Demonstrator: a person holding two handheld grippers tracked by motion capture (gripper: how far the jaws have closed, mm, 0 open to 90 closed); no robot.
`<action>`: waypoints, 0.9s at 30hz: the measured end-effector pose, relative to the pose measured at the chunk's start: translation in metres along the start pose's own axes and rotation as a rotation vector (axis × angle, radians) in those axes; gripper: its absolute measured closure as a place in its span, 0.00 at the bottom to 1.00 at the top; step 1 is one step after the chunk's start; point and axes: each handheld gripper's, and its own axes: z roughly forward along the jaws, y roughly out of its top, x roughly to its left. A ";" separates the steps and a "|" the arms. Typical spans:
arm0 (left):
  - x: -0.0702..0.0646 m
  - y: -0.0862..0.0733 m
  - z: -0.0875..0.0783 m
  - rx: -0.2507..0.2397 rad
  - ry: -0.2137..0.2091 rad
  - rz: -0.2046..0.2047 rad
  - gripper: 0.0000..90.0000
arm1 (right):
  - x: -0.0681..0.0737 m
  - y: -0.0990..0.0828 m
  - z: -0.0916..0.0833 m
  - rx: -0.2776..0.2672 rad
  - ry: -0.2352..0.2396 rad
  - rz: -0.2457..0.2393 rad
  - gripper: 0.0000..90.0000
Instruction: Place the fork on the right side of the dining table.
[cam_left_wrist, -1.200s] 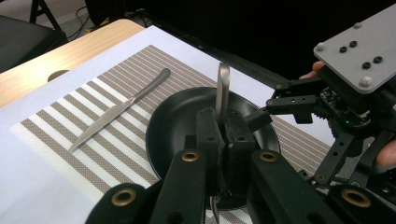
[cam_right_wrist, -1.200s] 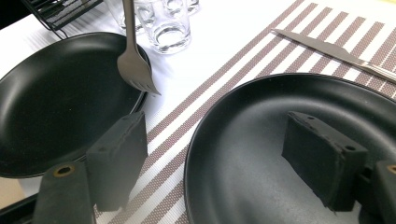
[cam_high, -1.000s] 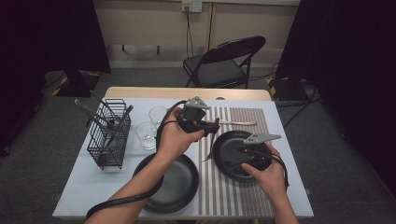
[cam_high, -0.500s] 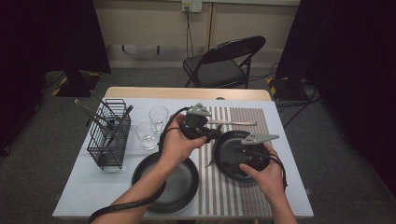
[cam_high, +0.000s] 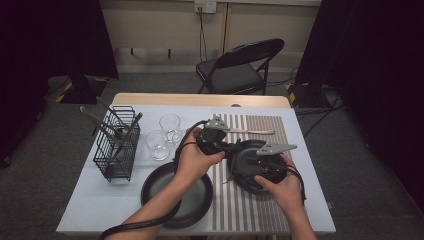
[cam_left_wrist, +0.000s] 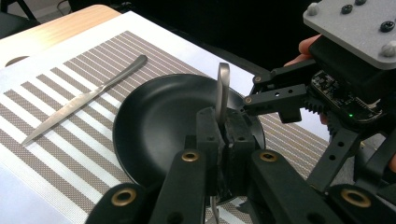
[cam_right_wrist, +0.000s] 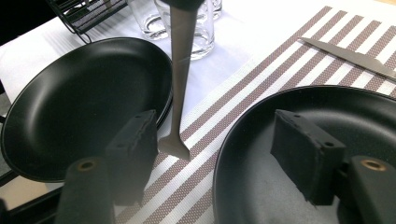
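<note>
Since the earlier frame, left gripper (cam_high: 216, 136) has shifted a little toward the right-hand plate, and the right gripper's jaws have just been closing, though they stand fairly wide, nothing pressed between them.

Left gripper: jaws clamped narrow on a utensil handle (cam_left_wrist: 223, 91) (brushed steel, flat, slim, rounded tip; which utensil it is cannot be told). In the right gripper view the same utensil (cam_right_wrist: 180, 74) hangs near upright, its flared lower part just above the striped mat, between the two plates and left of the right gripper (cam_right_wrist: 224, 154).

Right gripper (cam_high: 265, 160) sits over the right black plate (cam_high: 245, 175): matte, round, shallow, low rim. Second black plate (cam_high: 165, 200), same make, lies left of it on the white cloth, near but apart.

Placemat (cam_high: 280, 130): woven, brown and white stripes. Steel table knife (cam_high: 250, 131) lies flat on its far part. Two clear glass tumblers (cam_high: 163, 137) stand beside a black wire basket (cam_high: 117, 150) holding dark utensils.

Desk (cam_high: 90, 210): white cloth over pale wood top. Room: grey carpet, black folding chair (cam_high: 240, 65) behind, dark curtains both sides, beige wall.
</note>
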 end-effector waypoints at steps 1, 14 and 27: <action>-0.001 0.000 0.001 -0.005 0.001 -0.001 0.97 | 0.000 0.000 0.000 -0.002 -0.001 0.003 0.35; -0.006 -0.008 0.005 -0.001 -0.001 -0.001 0.97 | 0.008 0.002 -0.001 -0.035 -0.008 0.055 0.48; -0.011 -0.011 0.008 -0.001 -0.004 0.011 0.97 | 0.015 0.006 -0.001 -0.102 -0.040 0.084 0.66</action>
